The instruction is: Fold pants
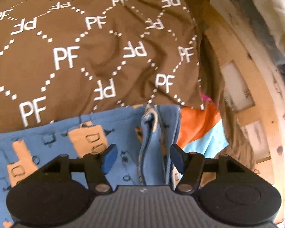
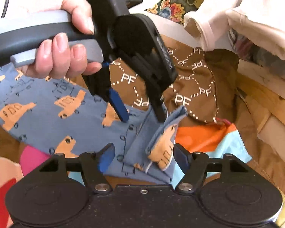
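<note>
The brown cloth [image 1: 108, 43], printed with white "PF" letters and dotted diamonds, covered most of the surface and lay rumpled. At its far right edge a wooden frame [image 1: 256, 102] showed, and a pale pink garment [image 2: 252, 19] lay above the cloth in the right wrist view.

The pants [image 2: 53, 106], blue with tan truck figures, lay on the brown cloth, spread out to the left. Their near end was gathered into a raised fold [image 2: 161, 142] that stood up from the rest of the fabric. Just beside this fold, to the right, lay an orange and light blue cloth [image 2: 209, 142], partly under the pants.

The person's left hand [image 2: 62, 43] gripped the handle of the left gripper [image 2: 142, 116]. Its jaws stood wide, one blue pad on the flat fabric and the other at the top of the raised fold; the pads did not press on the fold.

The right gripper [image 2: 143, 158] sat low over the near end of the pants. Its jaws stood wide, with the raised fold between them and clear gaps at both pads
</note>
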Action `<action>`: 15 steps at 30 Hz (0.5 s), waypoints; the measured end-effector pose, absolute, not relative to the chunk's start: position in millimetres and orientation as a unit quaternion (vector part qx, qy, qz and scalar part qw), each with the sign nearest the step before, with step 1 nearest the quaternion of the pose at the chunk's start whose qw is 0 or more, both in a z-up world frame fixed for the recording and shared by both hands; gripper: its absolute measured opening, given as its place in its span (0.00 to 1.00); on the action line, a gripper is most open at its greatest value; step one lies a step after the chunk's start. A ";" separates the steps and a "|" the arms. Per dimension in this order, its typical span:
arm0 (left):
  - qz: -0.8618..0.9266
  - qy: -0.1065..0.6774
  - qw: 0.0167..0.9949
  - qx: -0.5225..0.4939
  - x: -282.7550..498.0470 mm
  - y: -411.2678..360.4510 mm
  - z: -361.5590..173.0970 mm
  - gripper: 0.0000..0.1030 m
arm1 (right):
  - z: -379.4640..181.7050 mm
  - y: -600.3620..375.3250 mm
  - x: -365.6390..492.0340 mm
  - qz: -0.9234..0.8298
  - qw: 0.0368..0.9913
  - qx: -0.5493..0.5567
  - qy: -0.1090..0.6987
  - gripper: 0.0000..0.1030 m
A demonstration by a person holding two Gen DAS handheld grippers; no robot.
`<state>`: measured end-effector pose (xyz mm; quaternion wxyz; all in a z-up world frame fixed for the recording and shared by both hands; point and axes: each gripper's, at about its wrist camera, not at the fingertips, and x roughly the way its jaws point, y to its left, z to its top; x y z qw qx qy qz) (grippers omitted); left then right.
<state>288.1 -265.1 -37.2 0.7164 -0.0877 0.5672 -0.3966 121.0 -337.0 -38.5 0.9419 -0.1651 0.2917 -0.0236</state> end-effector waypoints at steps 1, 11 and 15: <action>-0.407 0.561 0.715 -0.092 288.5 -266.4 -36.8 0.72 | -41.3 -337.9 121.6 -0.024 0.940 -0.167 0.296 0.68; -0.436 0.560 0.699 -0.083 288.9 -299.4 -37.0 0.51 | -48.1 -340.8 129.9 -0.011 0.935 -0.189 0.299 0.65; -0.408 0.573 0.708 -0.065 288.2 -304.3 -38.4 0.28 | -48.0 -342.5 129.8 -0.014 0.932 -0.202 0.300 0.55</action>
